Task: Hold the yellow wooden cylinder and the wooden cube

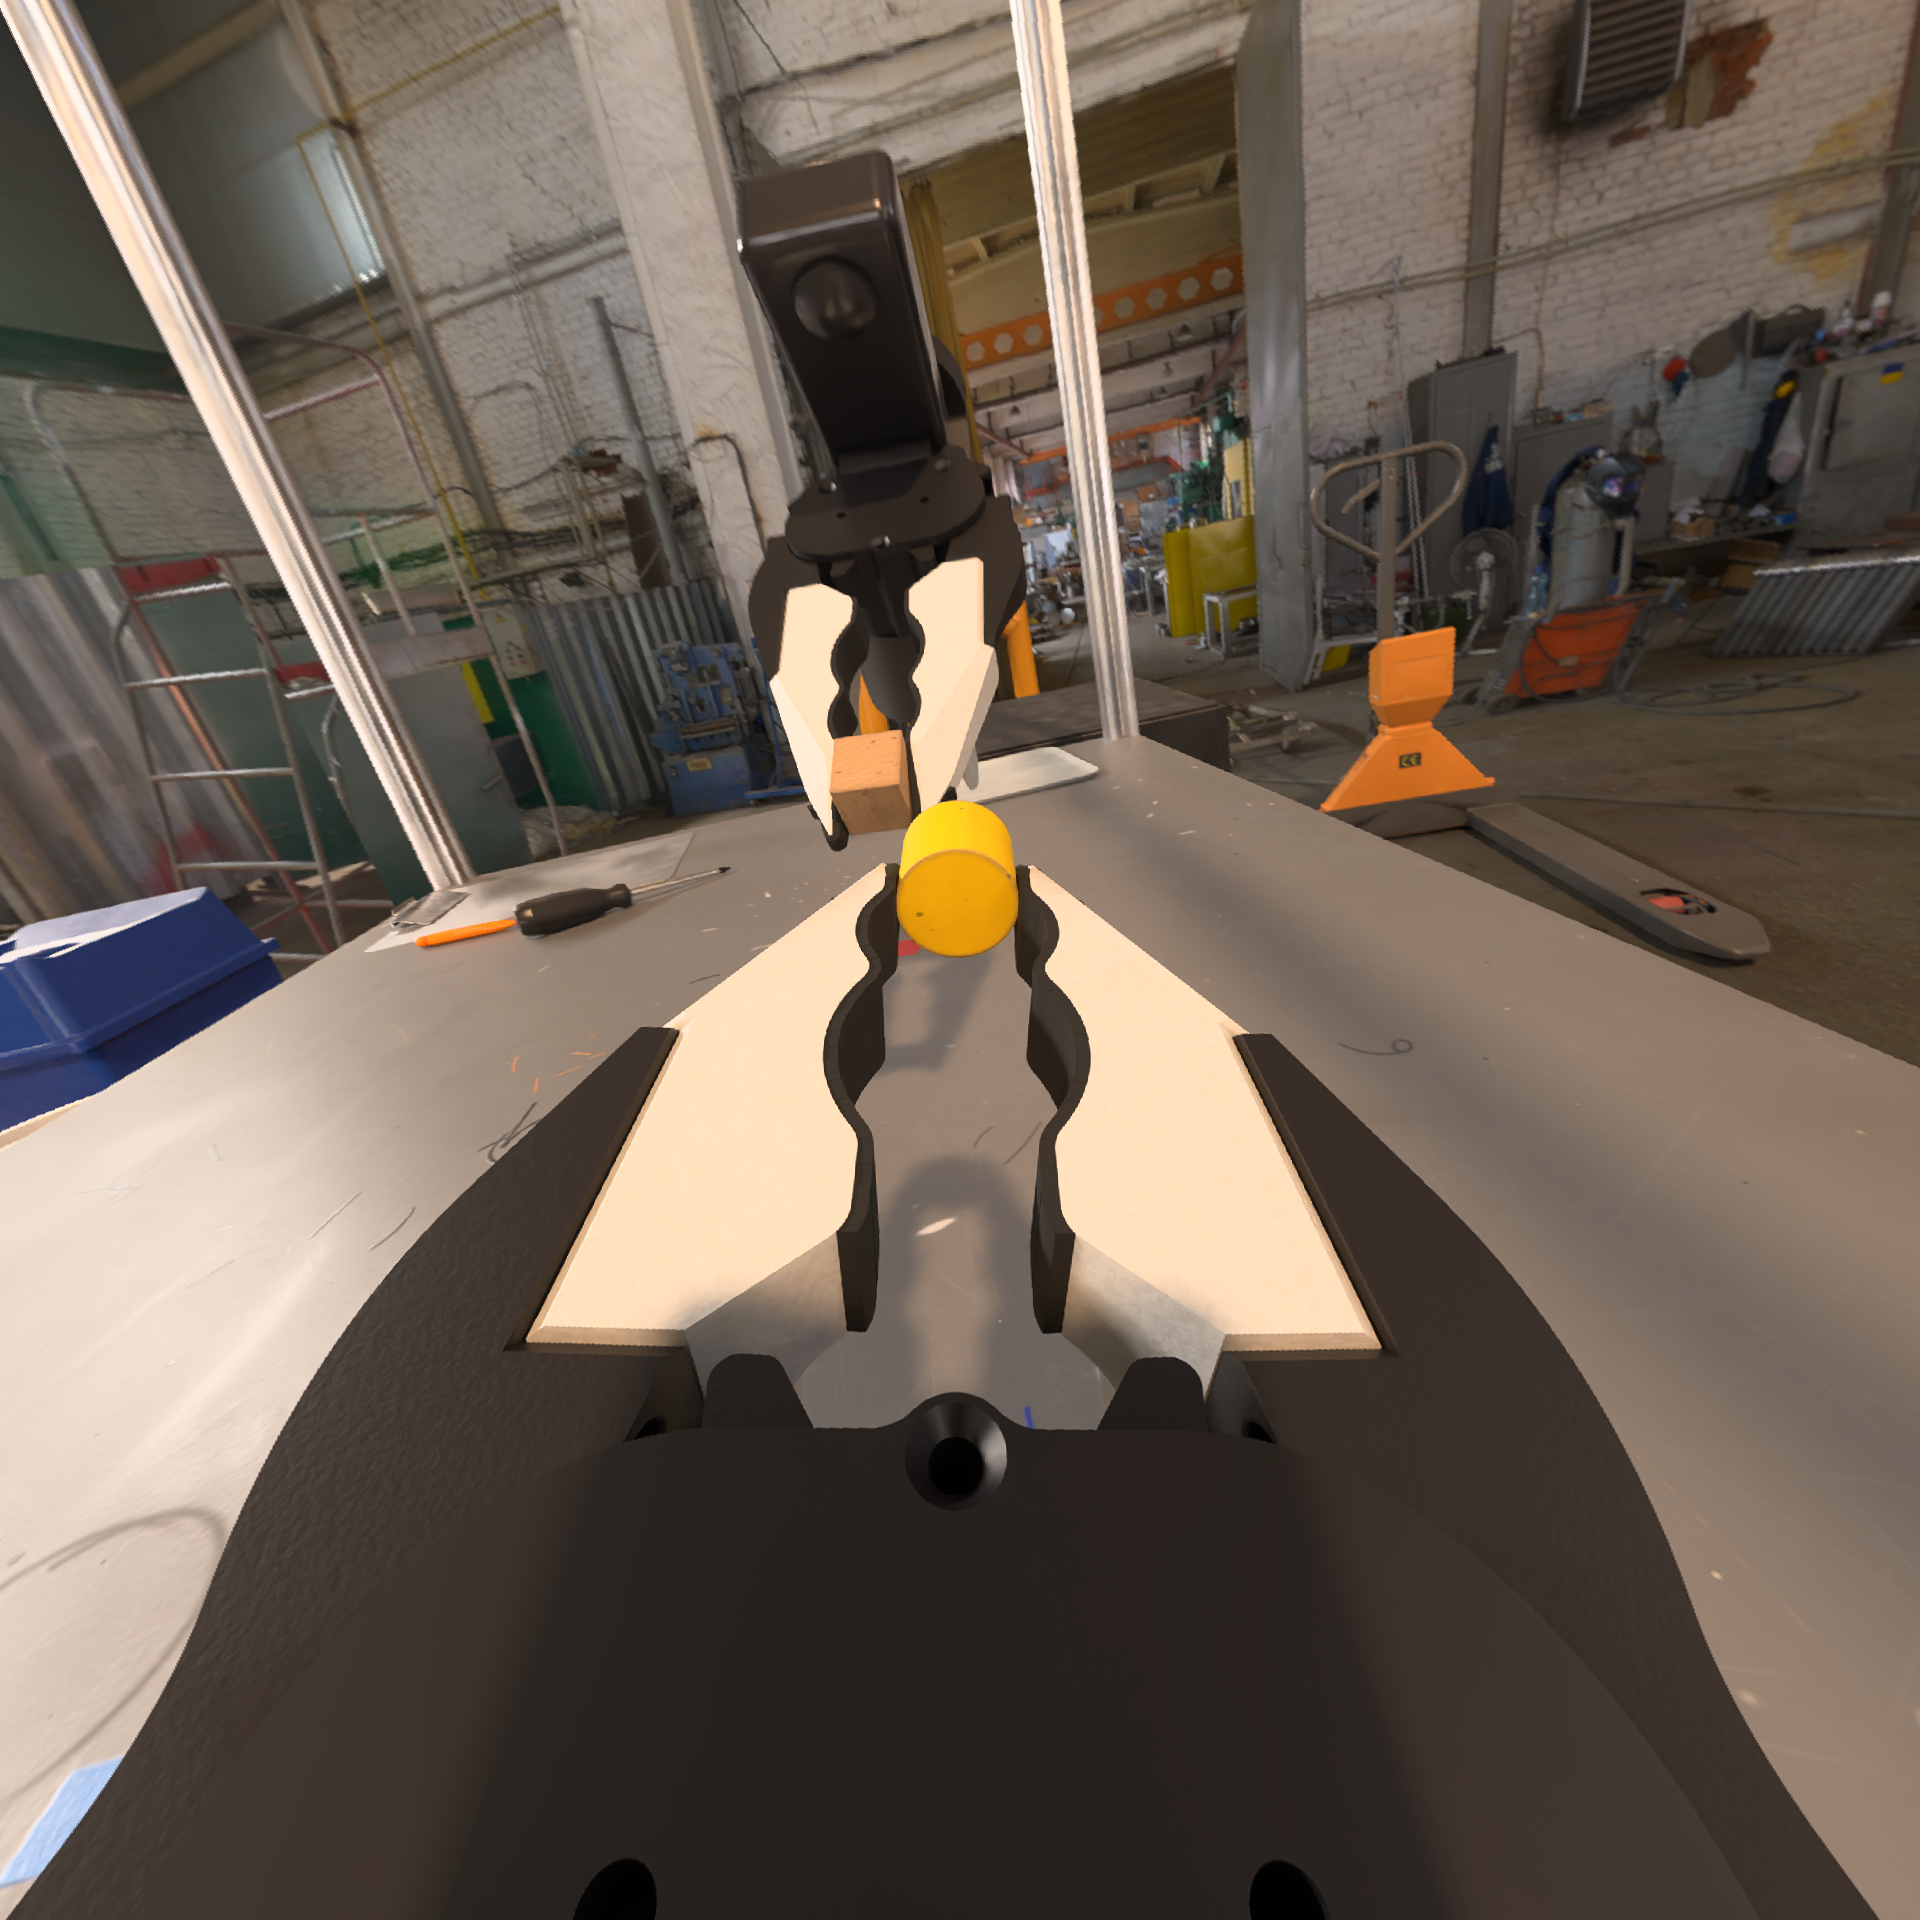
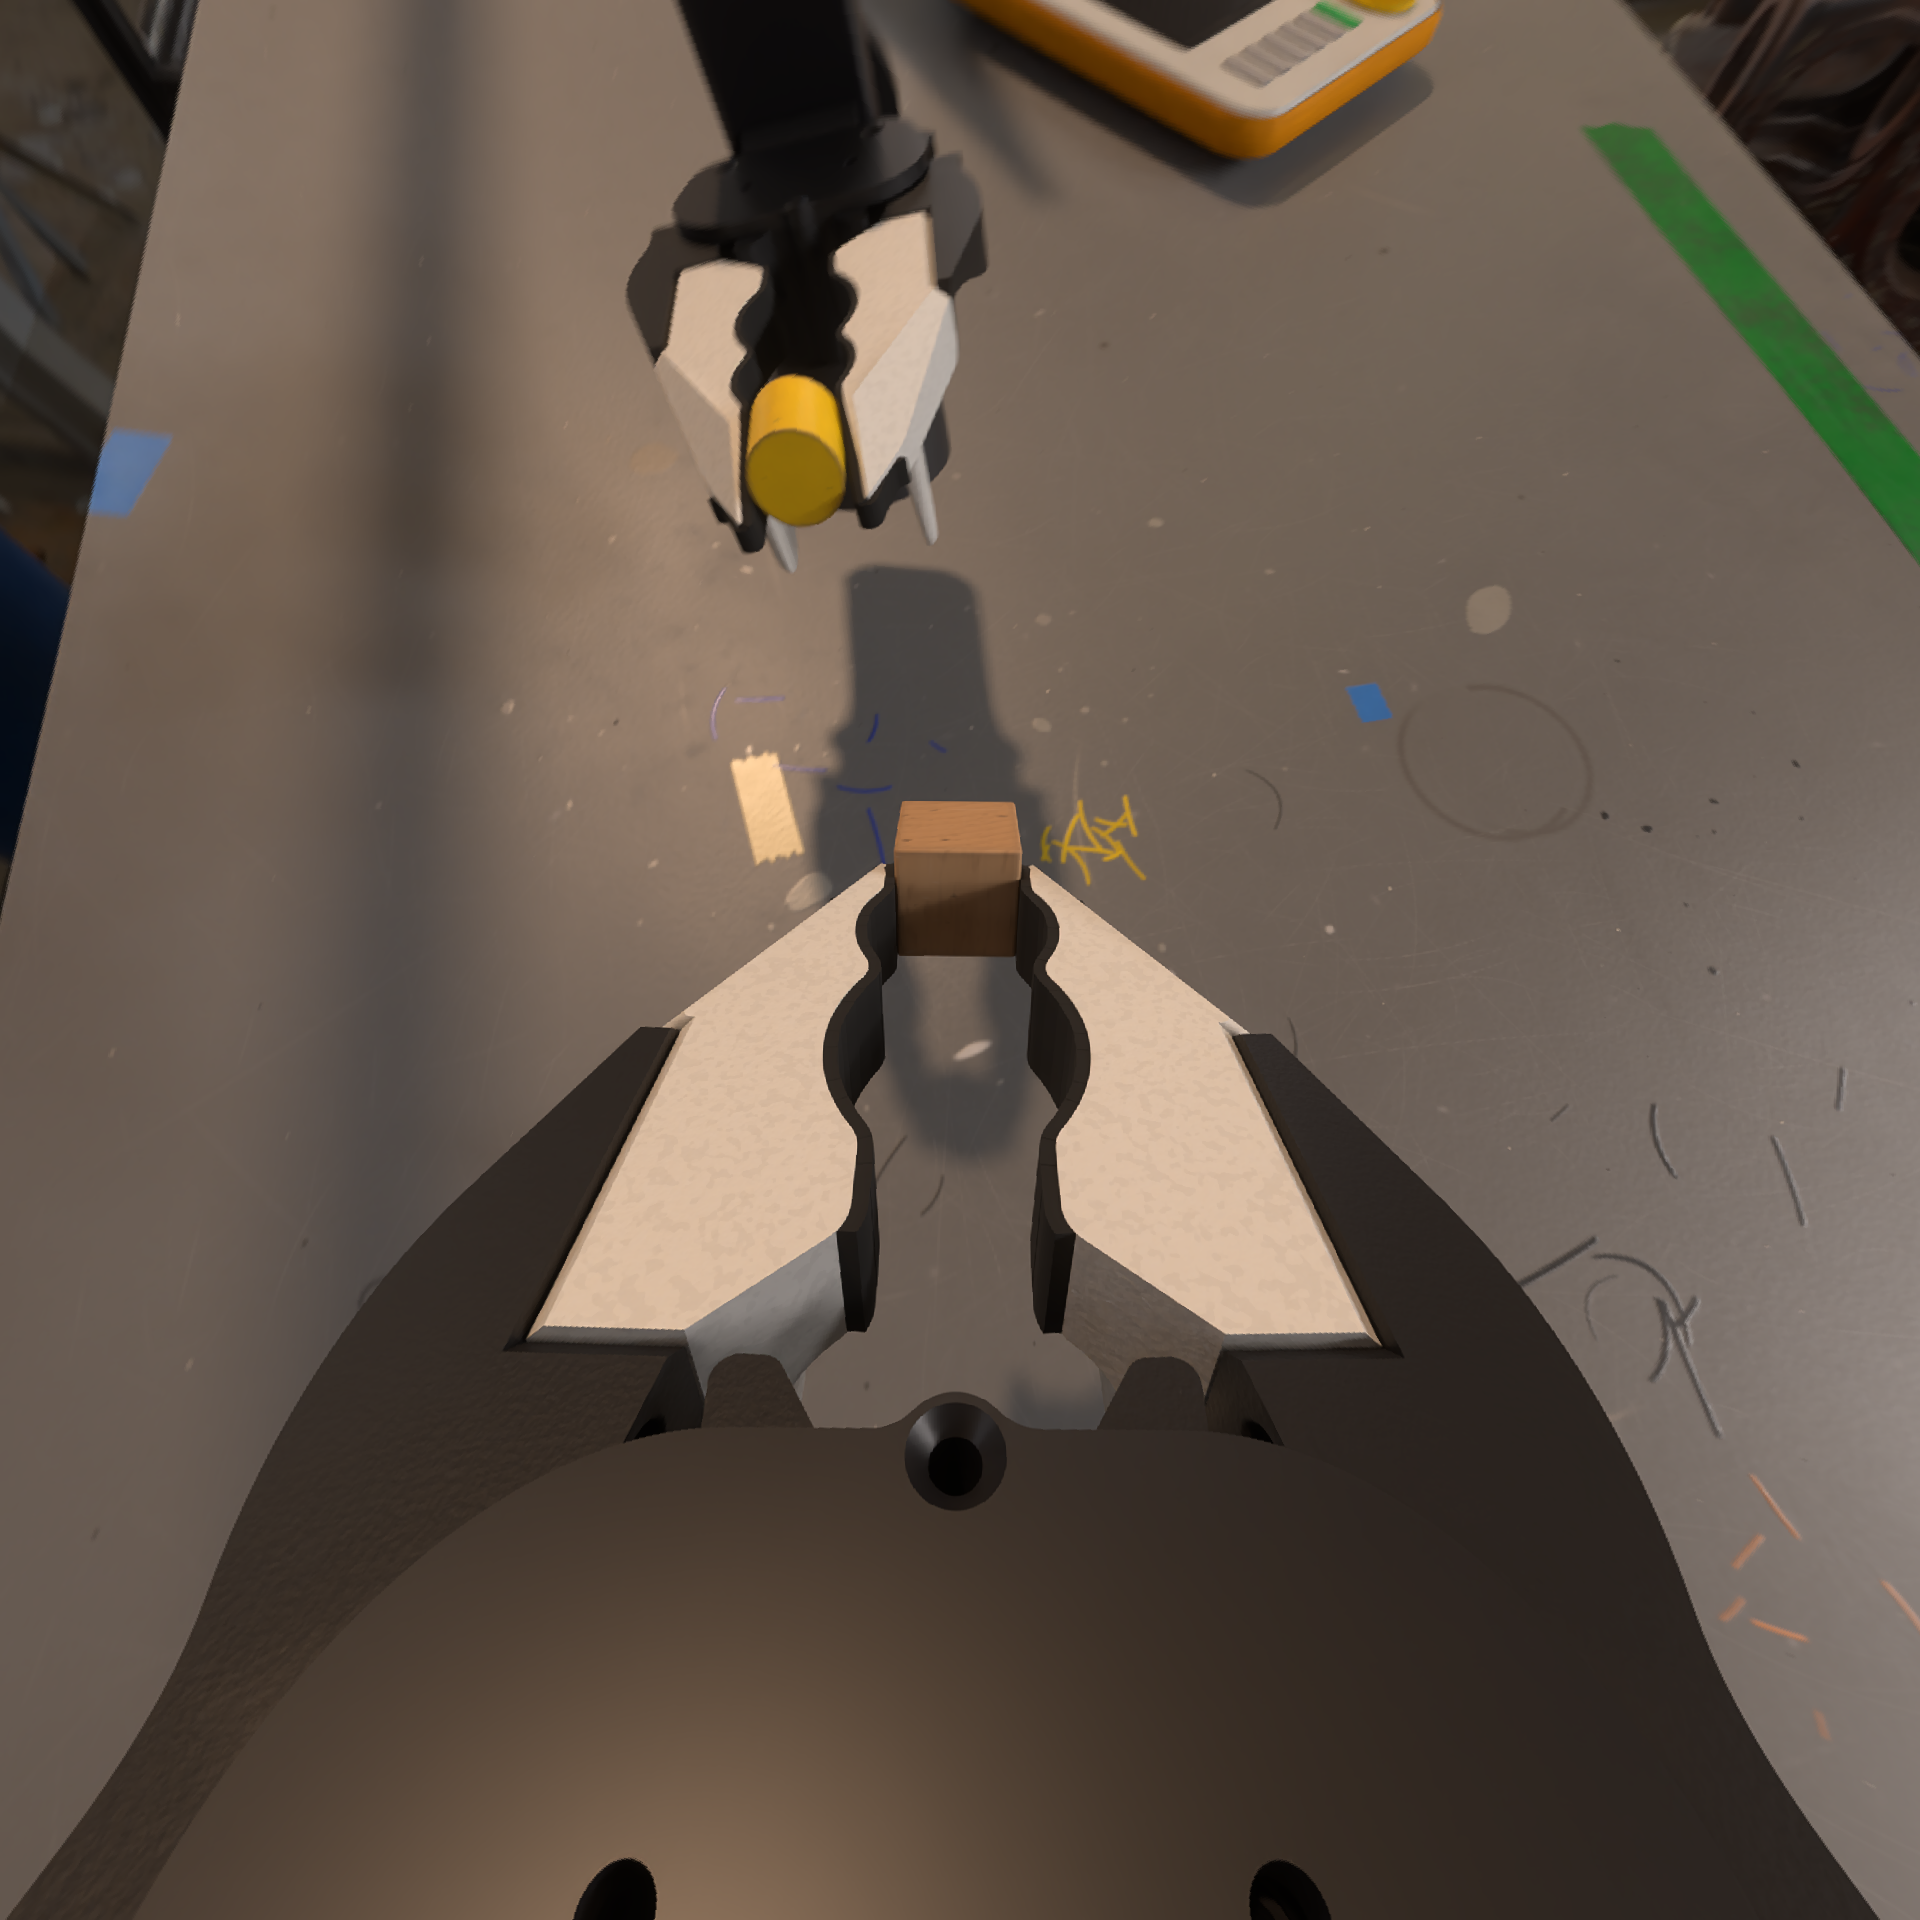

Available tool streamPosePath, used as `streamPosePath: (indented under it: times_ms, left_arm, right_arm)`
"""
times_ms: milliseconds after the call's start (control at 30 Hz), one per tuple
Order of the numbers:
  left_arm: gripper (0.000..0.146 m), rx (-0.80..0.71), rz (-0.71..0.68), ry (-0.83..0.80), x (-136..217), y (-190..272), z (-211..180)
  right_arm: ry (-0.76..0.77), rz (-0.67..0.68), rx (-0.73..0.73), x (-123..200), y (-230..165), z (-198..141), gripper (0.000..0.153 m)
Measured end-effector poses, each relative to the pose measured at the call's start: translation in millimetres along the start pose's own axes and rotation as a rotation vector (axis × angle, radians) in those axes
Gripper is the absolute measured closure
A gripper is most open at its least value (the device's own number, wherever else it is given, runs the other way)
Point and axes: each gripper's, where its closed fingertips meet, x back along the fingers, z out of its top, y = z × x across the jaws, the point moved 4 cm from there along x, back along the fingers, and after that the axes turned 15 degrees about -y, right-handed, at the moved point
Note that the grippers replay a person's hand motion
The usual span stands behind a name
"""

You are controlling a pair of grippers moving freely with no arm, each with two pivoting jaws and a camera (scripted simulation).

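Note:
My left gripper (image 1: 956,894) is shut on the yellow wooden cylinder (image 1: 956,883), which lies lengthwise between the fingertips with its round end facing the camera. It is held above the grey table (image 1: 312,1143). My right gripper (image 2: 956,883) is shut on the wooden cube (image 2: 956,878), also held above the table. The two grippers face each other. The right gripper with the cube (image 1: 871,781) shows just beyond the cylinder in the left wrist view. The left gripper with the cylinder (image 2: 795,452) shows farther off in the right wrist view.
A black-handled screwdriver (image 1: 582,906) and an orange pen (image 1: 462,933) lie on the table at the left, near a blue bin (image 1: 114,987). An orange-edged device (image 2: 1226,52) sits at the table's far end, a green tape strip (image 2: 1766,322) along the right edge. Metal poles (image 1: 1070,364) stand beyond.

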Motion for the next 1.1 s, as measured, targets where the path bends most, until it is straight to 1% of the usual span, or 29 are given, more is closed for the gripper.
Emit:
streamPosePath:
  times_ms: [67,200,367,533,733,967,1033,1100]
  left_arm:
    - [0.125,-0.005,-0.019,-0.019,0,3,2]
    - [0.125,-0.009,-0.016,-0.055,-9,4,2]
    - [0.125,-0.021,-0.029,-0.093,-15,7,2]
    - [0.125,-0.014,-0.025,-0.079,-15,7,6]
    - [0.125,0.003,-0.019,-0.163,-22,9,4]
    - [0.125,0.033,-0.021,-0.179,-27,8,1]
    - [0.125,0.018,-0.021,-0.206,-29,9,0]
    - [0.125,-0.029,0.019,-0.244,-30,8,-1]
  right_arm:
    - [-0.050,0.005,0.042,5,-5,1,0.131]
    - [-0.184,-0.048,0.116,19,-7,1,0.131]
    - [-0.308,-0.088,0.172,23,-13,-2,0.131]
    - [-0.309,-0.120,0.177,26,-14,2,0.131]
    - [-0.379,-0.159,0.186,21,-9,-3,0.131]
    - [-0.465,-0.213,0.194,19,-7,-4,0.131]
    - [-0.501,-0.237,0.217,16,-6,-5,0.131]
    - [-0.507,-0.263,0.237,14,-4,-6,0.131]
